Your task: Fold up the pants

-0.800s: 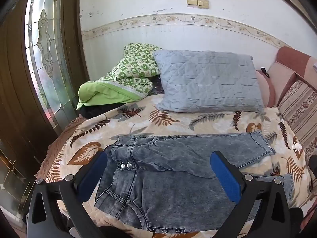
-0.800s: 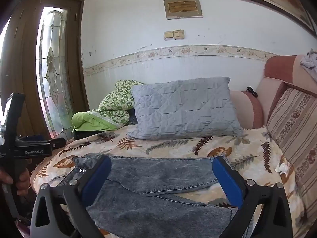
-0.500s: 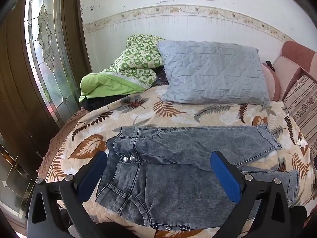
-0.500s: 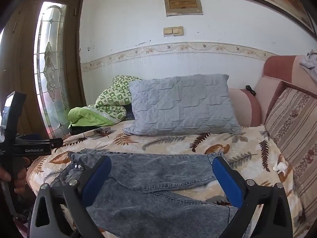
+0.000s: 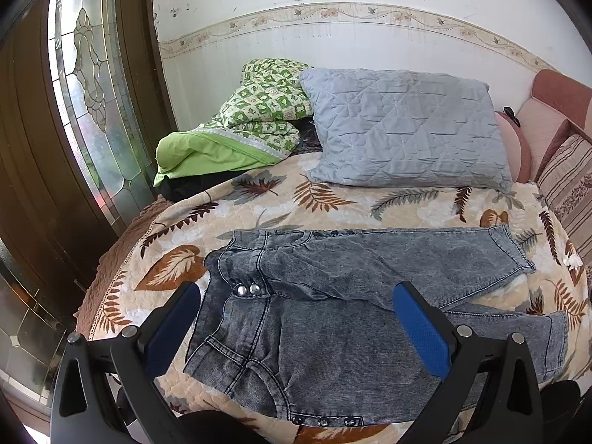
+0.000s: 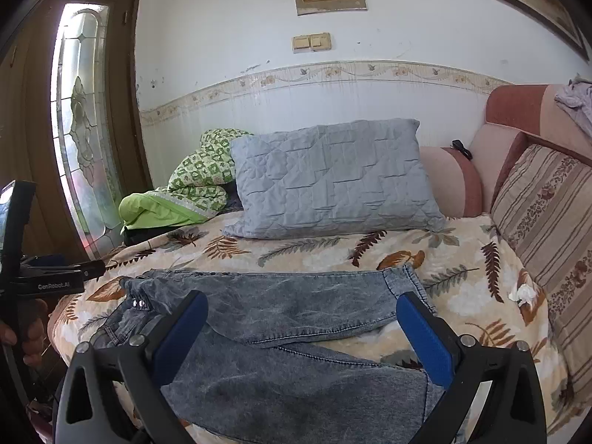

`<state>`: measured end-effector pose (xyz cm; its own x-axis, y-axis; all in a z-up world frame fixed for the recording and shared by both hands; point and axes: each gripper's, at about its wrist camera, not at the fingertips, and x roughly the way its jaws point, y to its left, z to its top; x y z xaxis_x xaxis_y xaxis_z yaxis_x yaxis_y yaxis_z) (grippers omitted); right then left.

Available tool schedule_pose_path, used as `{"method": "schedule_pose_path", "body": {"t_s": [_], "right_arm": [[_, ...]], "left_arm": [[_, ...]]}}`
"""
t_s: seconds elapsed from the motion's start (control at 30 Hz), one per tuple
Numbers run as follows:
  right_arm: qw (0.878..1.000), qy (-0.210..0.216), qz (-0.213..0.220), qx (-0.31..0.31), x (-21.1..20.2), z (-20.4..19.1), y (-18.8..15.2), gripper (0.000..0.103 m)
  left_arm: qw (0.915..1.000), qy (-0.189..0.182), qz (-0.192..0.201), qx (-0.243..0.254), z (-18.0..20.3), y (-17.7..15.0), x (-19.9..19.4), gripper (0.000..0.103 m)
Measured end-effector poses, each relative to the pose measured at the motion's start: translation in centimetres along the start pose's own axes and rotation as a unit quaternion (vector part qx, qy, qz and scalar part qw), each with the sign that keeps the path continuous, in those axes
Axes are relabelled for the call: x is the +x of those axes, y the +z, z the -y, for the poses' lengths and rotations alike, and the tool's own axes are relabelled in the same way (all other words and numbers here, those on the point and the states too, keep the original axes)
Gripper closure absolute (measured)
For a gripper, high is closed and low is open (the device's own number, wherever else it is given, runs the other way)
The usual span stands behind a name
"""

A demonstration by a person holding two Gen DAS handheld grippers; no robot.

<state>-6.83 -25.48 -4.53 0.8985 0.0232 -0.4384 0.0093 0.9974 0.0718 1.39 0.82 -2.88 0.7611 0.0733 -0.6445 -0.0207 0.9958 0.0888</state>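
Grey washed denim pants (image 5: 333, 318) lie flat on the leaf-print bedspread (image 5: 333, 199), waist at the left, legs running right. The far leg lies partly over the near one. My left gripper (image 5: 296, 314) is open and empty, held above the waist end. The pants also show in the right wrist view (image 6: 281, 307). My right gripper (image 6: 301, 325) is open and empty, above the legs. The left gripper's body (image 6: 51, 281), held by a hand, shows at the left edge of the right wrist view.
A grey quilted pillow (image 5: 403, 129) and a green patterned blanket (image 5: 240, 133) lie at the back of the bed. A striped cushion (image 6: 547, 229) and pink sofa back (image 6: 518, 111) stand on the right. A stained-glass door (image 5: 92, 92) is left.
The left gripper has risen and tilted down, so more of the pants shows. The right gripper has drawn back slightly. The pants have not moved.
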Motion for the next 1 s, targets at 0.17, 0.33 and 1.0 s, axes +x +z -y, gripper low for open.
{"method": "schedule_pose_path", "body": {"t_s": [0.17,0.33,1.0], "right_arm": [[1.0,-0.001,-0.005,0.0,0.1,0.0,-0.1,0.0],[1.0,-0.005,-0.011,0.001,0.3,0.1,-0.1,0.0],[0.999,-0.011,-0.037,0.023,1.4,0.8,-0.4,0.0]], "left_arm": [[1.0,0.003,0.0,0.001,-0.1,-0.1,0.1,0.0],[1.0,0.006,0.0,0.003,-0.4,-0.2,0.2,0.0],[0.9999,0.007,-0.008,0.002,-0.9,-0.5,0.9,0.0]]}}
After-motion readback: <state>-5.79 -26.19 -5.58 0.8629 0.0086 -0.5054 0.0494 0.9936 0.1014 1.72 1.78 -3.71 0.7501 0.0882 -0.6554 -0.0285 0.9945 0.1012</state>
